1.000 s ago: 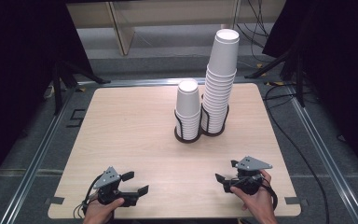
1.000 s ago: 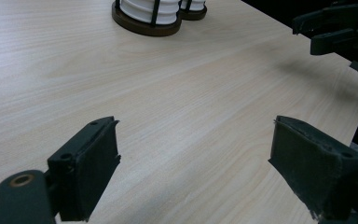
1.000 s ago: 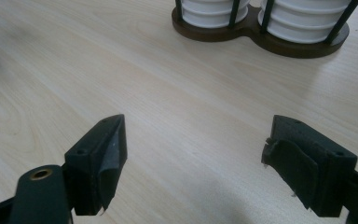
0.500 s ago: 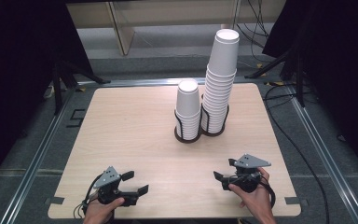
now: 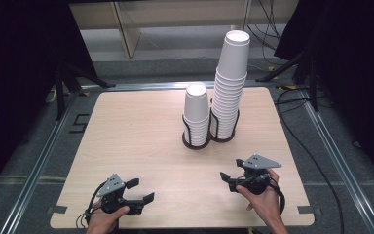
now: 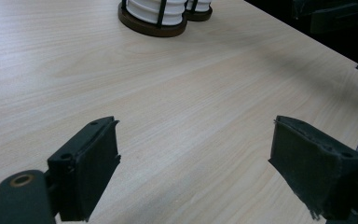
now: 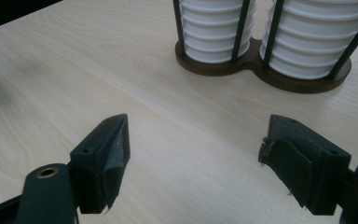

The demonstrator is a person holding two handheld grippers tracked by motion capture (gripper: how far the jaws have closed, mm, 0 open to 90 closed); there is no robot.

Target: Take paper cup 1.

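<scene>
Two stacks of white paper cups stand in a dark twin holder (image 5: 209, 142) at the middle of the wooden table (image 5: 136, 136). The short stack (image 5: 196, 114) is on the left and the tall stack (image 5: 230, 83) on the right. A hand holds my left gripper (image 5: 141, 190) low over the table's near left part, open, with bare wood between its pads (image 6: 193, 140). Another hand holds my right gripper (image 5: 227, 181) near the front right, open, nothing in it (image 7: 198, 135). It points toward the holder's base (image 7: 261, 70), a short way off.
Thin black wire posts (image 7: 241, 28) rise around each stack. In the left gripper view the holder (image 6: 151, 25) lies far ahead, and the right gripper (image 6: 335, 14) is at the top right. Metal rails (image 5: 36, 165) border the table.
My right gripper has edged very slightly forward on the table. The left gripper and the cup stacks have stayed where they were.
</scene>
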